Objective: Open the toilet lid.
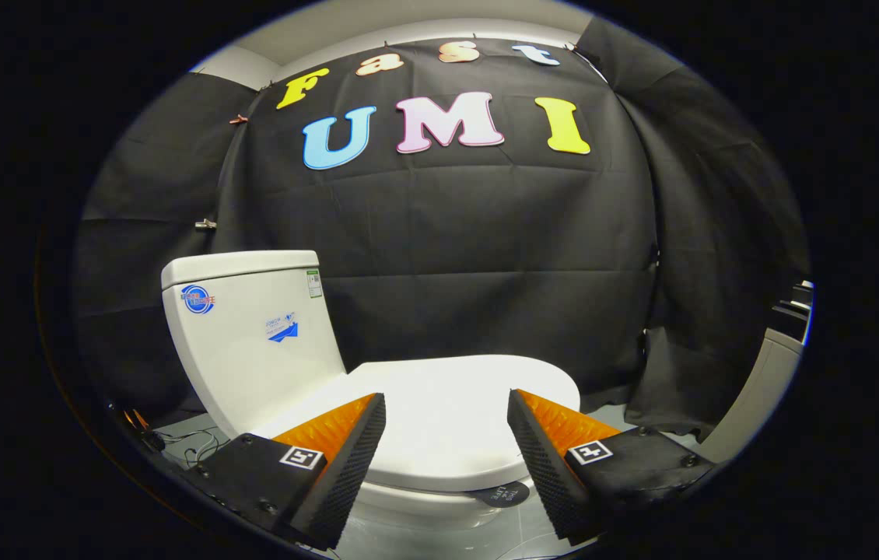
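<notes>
Black cloth walls your booth behind everything. Your gripper (446, 404) sits low in the frame with its fingers spread wide, holding nothing; the closed toilet lid (447, 412) lies flat between and beyond them, the tank (253, 342) at centre left.

The toilet lid (447, 412) lies flat on the bowl, just ahead of the gripper (447, 424) — its fingers stand apart, touching nothing. The tank (253, 334) rises behind the lid's left end — cables (190, 447) trail on the floor beside its base.
</notes>
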